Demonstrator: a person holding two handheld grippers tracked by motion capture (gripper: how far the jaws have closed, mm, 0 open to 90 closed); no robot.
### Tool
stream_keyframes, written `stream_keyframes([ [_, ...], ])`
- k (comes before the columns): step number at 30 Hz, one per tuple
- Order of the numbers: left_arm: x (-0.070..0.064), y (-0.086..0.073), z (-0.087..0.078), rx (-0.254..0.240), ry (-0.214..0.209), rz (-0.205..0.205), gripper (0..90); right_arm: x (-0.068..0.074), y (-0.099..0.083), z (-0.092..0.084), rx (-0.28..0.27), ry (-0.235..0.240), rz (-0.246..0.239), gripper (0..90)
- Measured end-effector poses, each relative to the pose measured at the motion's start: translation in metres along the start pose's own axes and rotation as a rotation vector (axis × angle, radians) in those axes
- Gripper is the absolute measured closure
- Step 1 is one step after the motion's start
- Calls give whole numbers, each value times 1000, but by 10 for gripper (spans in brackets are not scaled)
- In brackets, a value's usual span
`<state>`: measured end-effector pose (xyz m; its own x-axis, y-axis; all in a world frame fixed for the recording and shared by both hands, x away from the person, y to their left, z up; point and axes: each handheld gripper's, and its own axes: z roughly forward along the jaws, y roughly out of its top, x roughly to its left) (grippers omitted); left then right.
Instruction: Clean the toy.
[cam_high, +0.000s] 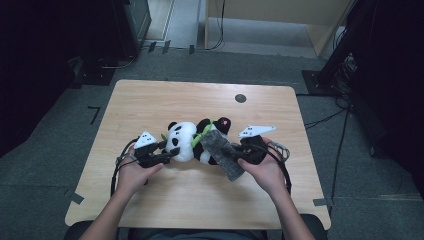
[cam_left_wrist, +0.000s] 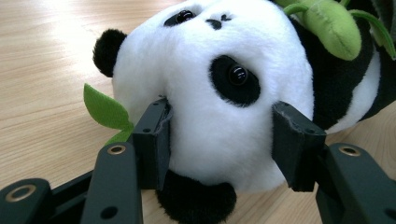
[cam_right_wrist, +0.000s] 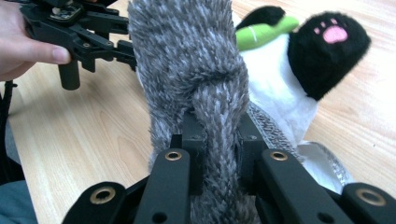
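Grey fuzzy sock (cam_right_wrist: 196, 70) pinched tight by right gripper (cam_right_wrist: 219, 140); left gripper (cam_left_wrist: 219, 135) clamps panda's head (cam_left_wrist: 210, 88)

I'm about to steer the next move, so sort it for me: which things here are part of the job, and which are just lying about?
In the job:
- plush panda, its head clamped by the left gripper
- fuzzy grey cloth, pinched by the right gripper and draped over the panda

Lying about:
- dark round disc on the table, far side
- loose cables on the floor
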<state>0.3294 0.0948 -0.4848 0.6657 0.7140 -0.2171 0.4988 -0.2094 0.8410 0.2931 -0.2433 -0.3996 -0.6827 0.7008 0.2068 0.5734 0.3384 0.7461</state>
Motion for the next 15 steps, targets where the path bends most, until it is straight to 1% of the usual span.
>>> stream_keyframes([
  [1,0,0,0,0,0,0,441,-2,-3,0,-7,4,15,797],
  [2,0,0,0,0,0,0,441,-4,-5,-1,-10,2,20,797],
  [3,0,0,0,-1,-1,1,441,-6,-6,-3,-11,-11,22,797],
  [4,0,0,0,-1,-1,1,441,-9,-7,-5,-6,-37,21,797],
  [5,0,0,0,-2,-2,0,441,-11,-8,-6,-3,-48,18,797],
  [6,0,0,0,-1,-2,0,441,-14,-10,-7,-2,-58,28,797],
  [9,0,0,0,-3,-2,-1,440,-18,-13,-8,-3,-60,46,797],
  [11,1,0,0,-4,-1,0,440,-20,-13,-9,-4,-70,49,797],
  [13,1,0,0,-6,-1,-3,439,-22,-12,-12,-14,-73,56,797],
  [15,1,0,0,-5,0,-3,439,-22,-10,-16,-36,-65,63,797],
])
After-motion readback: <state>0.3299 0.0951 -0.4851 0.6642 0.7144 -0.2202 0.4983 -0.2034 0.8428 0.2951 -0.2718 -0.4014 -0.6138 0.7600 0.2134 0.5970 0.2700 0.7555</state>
